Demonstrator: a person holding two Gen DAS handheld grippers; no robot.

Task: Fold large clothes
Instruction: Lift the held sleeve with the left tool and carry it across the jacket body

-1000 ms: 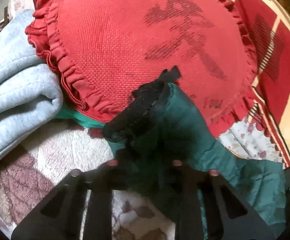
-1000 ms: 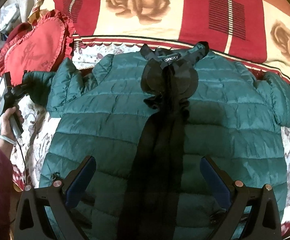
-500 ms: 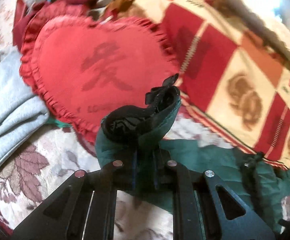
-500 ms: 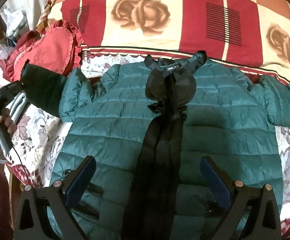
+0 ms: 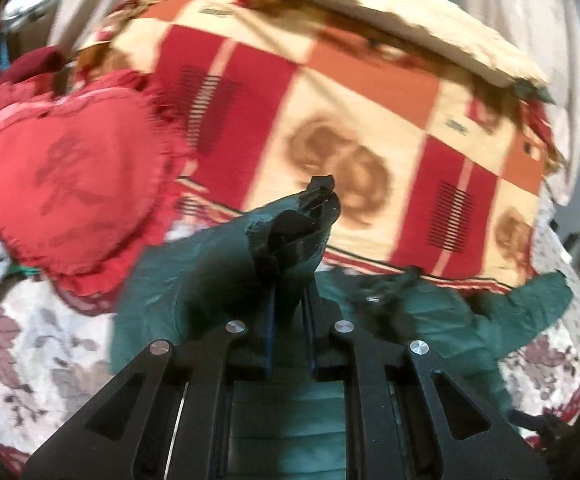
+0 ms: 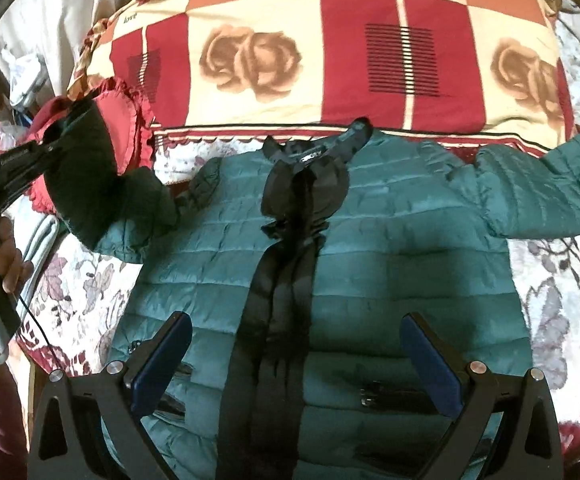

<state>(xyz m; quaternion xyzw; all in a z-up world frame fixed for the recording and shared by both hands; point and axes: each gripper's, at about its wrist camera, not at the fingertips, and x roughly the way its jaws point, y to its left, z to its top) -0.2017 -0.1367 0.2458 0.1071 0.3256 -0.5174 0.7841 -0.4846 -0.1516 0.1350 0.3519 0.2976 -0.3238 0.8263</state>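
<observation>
A green quilted jacket (image 6: 370,264) with a black front band lies flat, front up, on the bed, collar toward the far side. My left gripper (image 5: 290,300) is shut on the jacket's left sleeve cuff (image 5: 294,236) and holds it lifted above the bed; it shows in the right wrist view (image 6: 56,142) at the left, with the raised sleeve (image 6: 86,184) hanging from it. My right gripper (image 6: 296,354) is open and empty, hovering over the jacket's lower front. The other sleeve (image 6: 546,188) lies spread out to the right.
A red heart-shaped cushion (image 5: 62,184) lies left of the jacket. A red and cream rose-patterned blanket (image 6: 330,52) lies folded beyond the collar. The floral bedspread (image 6: 562,300) shows on both sides. A grey folded garment (image 6: 38,248) lies at the left.
My left gripper has lifted the sleeve cuff up off the bed and carried it right, toward the jacket body. The right gripper has stayed open above the jacket.
</observation>
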